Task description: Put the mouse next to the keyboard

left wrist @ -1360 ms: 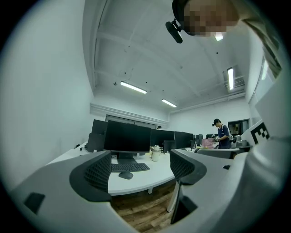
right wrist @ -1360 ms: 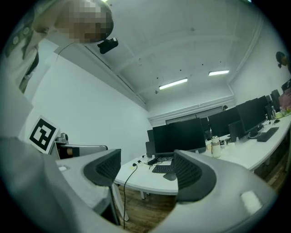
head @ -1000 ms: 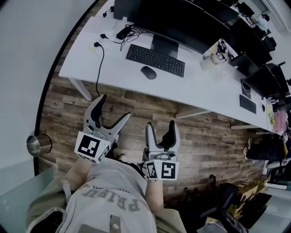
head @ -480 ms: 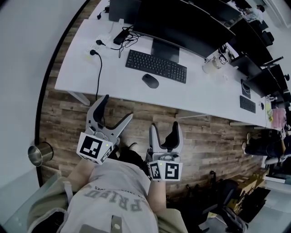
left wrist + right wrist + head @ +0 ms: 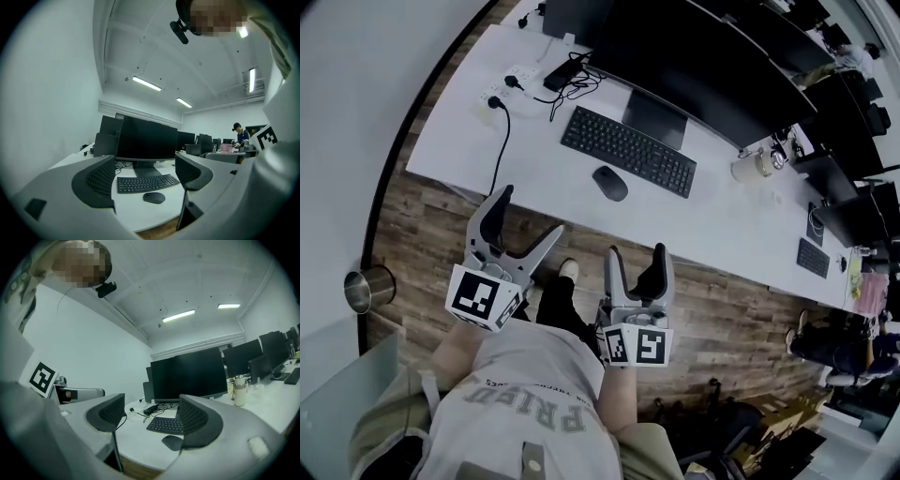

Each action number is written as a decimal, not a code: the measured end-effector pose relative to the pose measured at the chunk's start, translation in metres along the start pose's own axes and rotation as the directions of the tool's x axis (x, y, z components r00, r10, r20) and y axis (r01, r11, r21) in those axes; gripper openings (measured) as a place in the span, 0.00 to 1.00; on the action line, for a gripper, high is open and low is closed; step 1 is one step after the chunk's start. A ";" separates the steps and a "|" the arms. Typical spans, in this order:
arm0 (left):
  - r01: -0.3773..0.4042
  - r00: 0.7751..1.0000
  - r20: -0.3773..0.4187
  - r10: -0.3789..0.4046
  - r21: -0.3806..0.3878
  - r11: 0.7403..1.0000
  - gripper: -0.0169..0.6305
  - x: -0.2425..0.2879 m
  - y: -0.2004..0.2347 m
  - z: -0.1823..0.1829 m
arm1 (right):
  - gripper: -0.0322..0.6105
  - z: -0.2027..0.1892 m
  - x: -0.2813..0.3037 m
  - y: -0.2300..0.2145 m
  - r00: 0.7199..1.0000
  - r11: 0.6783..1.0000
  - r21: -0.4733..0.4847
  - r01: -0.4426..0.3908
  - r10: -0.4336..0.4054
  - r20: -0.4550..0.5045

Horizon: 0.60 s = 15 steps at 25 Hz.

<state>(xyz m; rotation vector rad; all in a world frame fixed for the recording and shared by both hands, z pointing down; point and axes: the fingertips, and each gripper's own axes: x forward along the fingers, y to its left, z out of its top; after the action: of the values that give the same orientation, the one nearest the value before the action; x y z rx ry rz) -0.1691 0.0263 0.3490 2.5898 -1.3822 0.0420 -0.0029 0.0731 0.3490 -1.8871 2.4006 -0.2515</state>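
A black mouse (image 5: pixel 610 183) lies on the white desk (image 5: pixel 712 220), just in front of the black keyboard (image 5: pixel 627 151) and apart from it. The mouse (image 5: pixel 154 197) and keyboard (image 5: pixel 146 183) show between the left jaws; the mouse (image 5: pixel 172 442) sits partly behind the right jaw in the right gripper view, near the keyboard (image 5: pixel 165 425). My left gripper (image 5: pixel 522 233) and right gripper (image 5: pixel 635 265) hang over the wooden floor short of the desk's front edge. Both are open and hold nothing.
A large dark monitor (image 5: pixel 694 56) stands behind the keyboard. Cables and a power strip (image 5: pixel 514 81) lie at the desk's left end. A white bottle (image 5: pixel 754 165) stands to the right. A metal bin (image 5: pixel 363 289) stands on the floor at left. More desks and monitors stretch away to the right.
The view has moved toward the desk, so the mouse and keyboard now sit nearer the grippers. Both grippers stay open and empty.
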 end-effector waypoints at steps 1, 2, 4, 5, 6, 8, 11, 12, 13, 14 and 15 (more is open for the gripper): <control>-0.017 1.000 0.003 0.017 0.004 1.000 0.62 0.008 0.000 0.002 | 0.60 0.002 0.008 -0.007 1.000 1.000 -0.001 -0.019 0.019 -0.001; -0.036 0.999 0.006 0.036 0.009 0.999 0.62 0.016 -0.001 0.004 | 0.60 0.004 0.016 -0.015 0.999 0.999 -0.001 -0.041 0.041 -0.003; -0.075 0.997 0.008 0.074 0.015 0.997 0.62 0.031 -0.004 0.007 | 0.60 0.007 0.031 -0.030 0.996 0.996 -0.002 -0.089 0.089 -0.011; -0.091 0.996 0.009 0.091 0.018 0.996 0.62 0.039 -0.006 0.008 | 0.60 0.009 0.038 -0.038 0.994 0.994 -0.004 -0.112 0.112 -0.016; -0.106 0.994 0.011 0.106 0.021 0.994 0.62 0.046 -0.009 0.008 | 0.60 0.010 0.044 -0.046 0.991 0.991 -0.008 -0.136 0.135 -0.023; -0.132 0.991 0.011 0.131 0.028 0.991 0.62 0.060 -0.013 0.007 | 0.60 0.012 0.054 -0.061 0.983 0.983 -0.019 -0.181 0.180 -0.040; -0.168 0.986 0.000 0.168 0.036 0.985 0.62 0.080 -0.015 0.004 | 0.60 0.011 0.070 -0.078 0.970 0.971 -0.022 -0.238 0.236 -0.065; -0.178 0.984 -0.005 0.179 0.037 0.983 0.62 0.086 -0.014 0.003 | 0.60 0.008 0.076 -0.082 0.965 0.967 -0.020 -0.252 0.250 -0.075; -0.188 0.982 -0.010 0.188 0.038 0.981 0.62 0.092 -0.013 0.003 | 0.60 0.005 0.082 -0.087 0.961 0.964 -0.018 -0.266 0.263 -0.087; -0.195 0.980 -0.016 0.196 0.039 0.980 0.62 0.097 -0.012 0.002 | 0.60 0.001 0.088 -0.091 0.957 0.961 -0.015 -0.277 0.274 -0.099; -0.202 0.979 -0.022 0.203 0.039 0.979 0.62 0.101 -0.010 0.001 | 0.60 -0.003 0.094 -0.094 0.953 0.958 -0.012 -0.286 0.283 -0.111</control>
<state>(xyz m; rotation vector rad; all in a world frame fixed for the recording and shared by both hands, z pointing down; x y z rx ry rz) -0.1037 -0.0513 0.3585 2.4570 -1.6447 0.1326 0.0639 -0.0391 0.3721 -1.5449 2.7203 -0.3076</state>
